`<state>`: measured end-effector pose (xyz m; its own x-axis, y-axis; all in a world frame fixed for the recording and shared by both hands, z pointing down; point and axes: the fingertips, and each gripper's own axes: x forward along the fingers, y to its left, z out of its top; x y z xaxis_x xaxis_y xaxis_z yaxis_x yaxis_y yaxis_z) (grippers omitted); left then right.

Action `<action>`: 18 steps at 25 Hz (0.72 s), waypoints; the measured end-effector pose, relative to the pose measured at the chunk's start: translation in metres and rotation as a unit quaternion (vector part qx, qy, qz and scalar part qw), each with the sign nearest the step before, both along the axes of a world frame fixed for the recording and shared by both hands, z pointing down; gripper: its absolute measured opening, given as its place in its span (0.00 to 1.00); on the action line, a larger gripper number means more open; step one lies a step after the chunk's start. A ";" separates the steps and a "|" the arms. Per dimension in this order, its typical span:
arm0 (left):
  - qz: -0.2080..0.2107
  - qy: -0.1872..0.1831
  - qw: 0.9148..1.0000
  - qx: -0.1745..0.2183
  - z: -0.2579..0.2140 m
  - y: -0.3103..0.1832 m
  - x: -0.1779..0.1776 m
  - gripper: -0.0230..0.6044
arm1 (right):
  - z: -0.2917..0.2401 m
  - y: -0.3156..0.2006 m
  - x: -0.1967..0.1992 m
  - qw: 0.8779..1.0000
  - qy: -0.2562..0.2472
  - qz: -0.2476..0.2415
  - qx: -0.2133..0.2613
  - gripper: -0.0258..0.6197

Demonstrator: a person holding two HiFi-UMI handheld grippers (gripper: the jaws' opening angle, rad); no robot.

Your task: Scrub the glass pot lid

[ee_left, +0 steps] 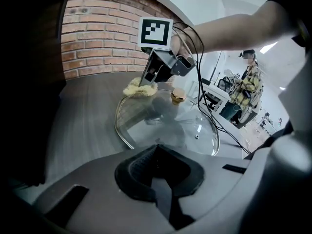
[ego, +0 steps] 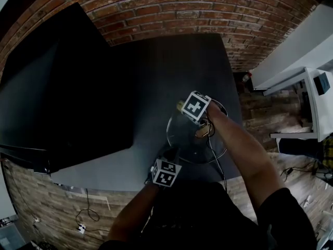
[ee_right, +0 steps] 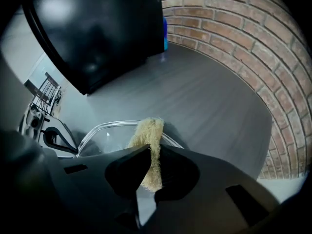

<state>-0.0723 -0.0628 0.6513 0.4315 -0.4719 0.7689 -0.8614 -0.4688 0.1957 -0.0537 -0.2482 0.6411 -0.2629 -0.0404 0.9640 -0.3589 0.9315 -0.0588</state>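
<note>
The round glass pot lid (ego: 200, 142) lies on the dark table (ego: 171, 72). Its gold knob (ee_left: 178, 96) shows in the left gripper view, where the lid (ee_left: 165, 126) fills the middle. My right gripper (ego: 183, 106) sits over the lid's far rim, shut on a yellow fibrous scrubber (ee_right: 150, 140) that touches the lid's edge (ee_right: 105, 130). From the left gripper view, the right gripper (ee_left: 146, 84) presses the scrubber (ee_left: 138, 87) onto that rim. My left gripper (ee_left: 157, 152) is at the lid's near rim, jaws shut on the edge. It shows in the head view as the left gripper (ego: 167, 158).
A large black box (ego: 57, 87) covers the table's left half. A brick wall (ego: 171, 9) runs behind the table. Cables (ego: 216, 163) trail across the lid's right side. White furniture (ego: 312, 103) stands at the right. A person (ee_left: 243, 87) stands in the background. A blue object (ee_right: 165, 33) is by the box.
</note>
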 end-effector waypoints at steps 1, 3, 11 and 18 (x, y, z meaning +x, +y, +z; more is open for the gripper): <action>-0.001 0.000 1.000 0.000 0.000 0.000 0.000 0.09 | 0.000 -0.004 0.004 1.000 -0.007 0.012 -0.002 0.12; -0.002 0.000 1.000 -0.001 0.001 0.000 0.000 0.09 | 0.001 -0.011 0.015 0.999 -0.014 0.038 -0.005 0.12; -0.003 -0.001 1.000 0.002 0.002 -0.002 0.000 0.09 | 0.003 -0.036 0.062 0.991 -0.027 0.132 -0.004 0.12; -0.002 -0.003 1.000 0.005 0.003 -0.003 -0.002 0.09 | 0.007 -0.041 0.112 0.981 -0.020 0.195 -0.003 0.12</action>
